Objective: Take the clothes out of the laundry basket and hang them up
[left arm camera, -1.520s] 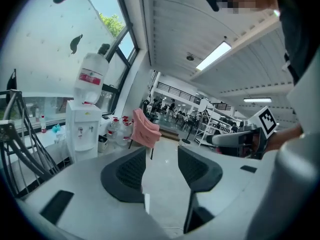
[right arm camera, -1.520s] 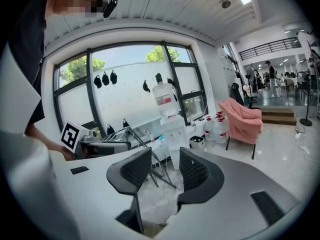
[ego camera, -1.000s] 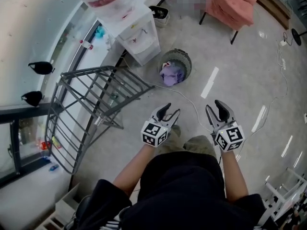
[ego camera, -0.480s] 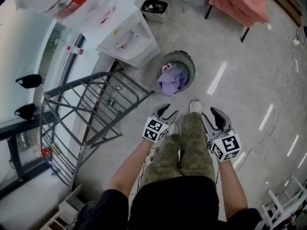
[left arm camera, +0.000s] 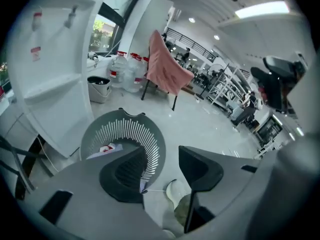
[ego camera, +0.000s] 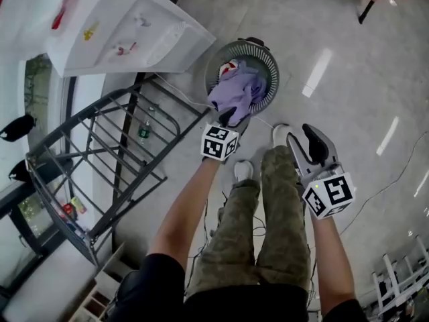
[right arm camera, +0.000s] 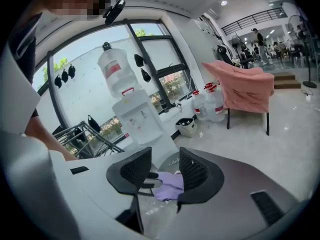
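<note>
A round grey laundry basket (ego camera: 265, 51) stands on the floor holding a lilac garment (ego camera: 236, 89) with a bit of red and white cloth beside it. My left gripper (ego camera: 228, 118) points down at the basket's near rim, just short of the garment. It is open, its jaws have just been widening, and nothing is between them. In the left gripper view the basket (left arm camera: 127, 129) lies right ahead of the left gripper (left arm camera: 162, 166). My right gripper (ego camera: 303, 138) hangs open and empty over the person's right shoe. The right gripper (right arm camera: 165, 171) frames the lilac garment (right arm camera: 171, 185).
A grey folding drying rack (ego camera: 114, 146) stands left of the basket. A white water dispenser (ego camera: 127, 25) is behind it. The person's legs and shoes (ego camera: 242, 171) are close under both grippers. A chair draped in pink cloth (right arm camera: 245, 89) and water bottles stand further off.
Both grippers have dropped toward the floor. The left one has reached forward to the basket's rim, and the head view has tilted down and closer to the basket.
</note>
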Demonstrator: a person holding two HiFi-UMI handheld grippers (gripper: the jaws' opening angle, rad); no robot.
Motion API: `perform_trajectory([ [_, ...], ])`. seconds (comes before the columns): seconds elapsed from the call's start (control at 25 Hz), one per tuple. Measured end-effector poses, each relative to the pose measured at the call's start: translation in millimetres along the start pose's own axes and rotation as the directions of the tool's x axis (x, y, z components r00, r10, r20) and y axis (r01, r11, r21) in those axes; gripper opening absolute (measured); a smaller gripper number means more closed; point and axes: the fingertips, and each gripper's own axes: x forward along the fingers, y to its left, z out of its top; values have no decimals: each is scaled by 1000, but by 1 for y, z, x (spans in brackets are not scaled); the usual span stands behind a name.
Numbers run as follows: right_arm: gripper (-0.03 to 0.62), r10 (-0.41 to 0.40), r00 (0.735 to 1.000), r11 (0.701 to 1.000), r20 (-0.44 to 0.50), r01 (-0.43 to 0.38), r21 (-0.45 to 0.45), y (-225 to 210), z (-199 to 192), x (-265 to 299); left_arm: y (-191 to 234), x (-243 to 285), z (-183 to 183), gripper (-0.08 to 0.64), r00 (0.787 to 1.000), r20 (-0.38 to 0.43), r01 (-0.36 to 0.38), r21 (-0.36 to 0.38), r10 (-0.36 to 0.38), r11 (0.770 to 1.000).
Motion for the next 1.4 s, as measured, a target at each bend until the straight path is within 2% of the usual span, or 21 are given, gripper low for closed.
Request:
perform_trajectory([
  [0.08, 144, 13, 1000, 999, -7, -12, 41, -8, -18, 17, 13, 27, -11, 196, 999, -40, -1, 5, 1, 1000],
  [0.24, 144, 61, 997, 996, -45, -58, 74, -20, -49, 40, 32, 69, -32, 198, 993, -118, 0, -36, -4, 999],
  [0.52, 144, 67, 998, 996, -18, -66, 51, -43, -57, 64, 62, 124, -36, 207, 982, -188, -3, 13, 6, 1000],
  [0.64, 144, 75, 997, 996, -13, -74, 46, -53, -59, 77, 72, 152, -38, 207, 977, -210, 18, 6, -16, 1000],
  [0.76, 144, 73, 997, 996, 0, -73, 51, -62, -60, 86, 77, 177, -50, 210, 959, -282, 45, 24, -36, 999],
  [0.96, 144, 67, 998, 996, -15, -66, 53, -81, -85, 94, 86, 215, -80, 210, 923, -386, 72, 141, -12, 987],
  [1.12, 144, 63, 998, 997, -32, -61, 57, -94, -102, 107, 108, 237, -94, 210, 907, -419, 27, 147, 37, 989],
  [1.2, 143, 64, 998, 997, -23, -63, 47, -102, -102, 115, 114, 249, -98, 210, 902, -429, 21, 178, 59, 984],
  [1.32, 143, 69, 998, 997, -12, -69, 35, -111, -99, 124, 124, 265, -108, 210, 880, -465, 19, 238, 97, 971],
  [1.4, 143, 73, 997, 997, -6, -73, 32, -118, -99, 128, 132, 276, -115, 210, 861, -493, 2, 251, 126, 968],
])
